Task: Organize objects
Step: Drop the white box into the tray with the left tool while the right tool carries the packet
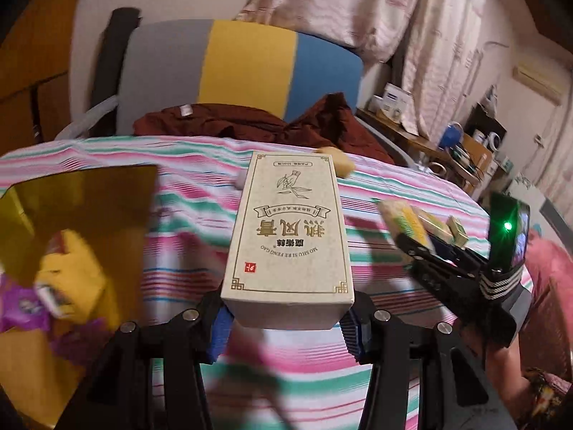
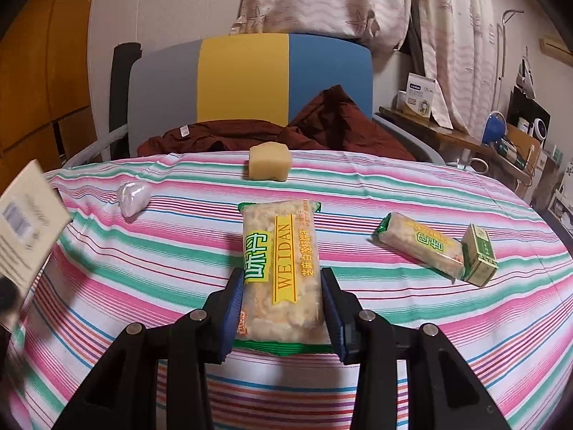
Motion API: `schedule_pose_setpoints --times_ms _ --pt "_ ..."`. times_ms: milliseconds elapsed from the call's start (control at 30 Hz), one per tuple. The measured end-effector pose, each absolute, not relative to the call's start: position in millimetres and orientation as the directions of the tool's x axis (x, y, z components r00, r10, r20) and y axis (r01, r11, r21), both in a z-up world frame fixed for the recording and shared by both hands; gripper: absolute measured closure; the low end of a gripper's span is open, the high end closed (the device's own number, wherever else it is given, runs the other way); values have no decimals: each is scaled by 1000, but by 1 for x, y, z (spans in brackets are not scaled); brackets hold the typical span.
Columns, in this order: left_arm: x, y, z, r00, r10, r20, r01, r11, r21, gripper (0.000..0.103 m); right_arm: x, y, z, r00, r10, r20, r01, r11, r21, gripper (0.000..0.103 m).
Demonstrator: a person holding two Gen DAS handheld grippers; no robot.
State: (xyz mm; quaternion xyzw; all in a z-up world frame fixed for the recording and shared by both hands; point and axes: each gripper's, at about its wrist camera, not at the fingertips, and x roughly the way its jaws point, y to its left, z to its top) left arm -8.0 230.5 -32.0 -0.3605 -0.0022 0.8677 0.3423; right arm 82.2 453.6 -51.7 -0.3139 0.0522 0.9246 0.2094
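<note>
Two handheld grippers work above a bed covered in a pink, green and white striped sheet [image 2: 394, 322]. The left gripper [image 1: 284, 317] has its jaws clenched on the near short end of a tall beige cardboard box printed with gold Chinese lettering [image 1: 288, 229]; the box's long axis runs straight away from the jaws, its far end pointing toward the headboard. The right gripper [image 2: 283, 313] has its jaws grasping a clear cracker packet with a yellow and green label [image 2: 281, 268], held by its long sides, long axis also pointing forward. To the left lies a yellow container with a translucent amber lid [image 1: 82, 211], nearer the left gripper. It looks the likely destination, so the box would probably swing leftward.
</note>
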Motion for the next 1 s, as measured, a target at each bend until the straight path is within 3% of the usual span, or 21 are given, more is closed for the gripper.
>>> schedule_pose_setpoints --times_ms 167,533,700,867,1000 --pt "-26 191 -35 -480 589 -650 -528 -786 -323 51 82 447 -51 -718 352 -600 -403 -913 -54 62" --pt "-43 122 14 -536 652 -536 -486 -757 -436 50 77 431 -52 -714 365 -598 -363 -923 -129 62" --pt "-72 86 14 -585 605 -540 -401 -794 -456 51 75 421 -51 -710 372 -598 -343 -924 -168 62" --pt "-102 52 4 -656 486 -578 -313 -871 -378 51 74 403 -46 -720 356 -596 -293 -934 -204 62" --pt "-137 24 -14 -648 396 -651 -202 -913 -354 51 77 383 -32 -759 274 -590 -255 -960 -117 62"
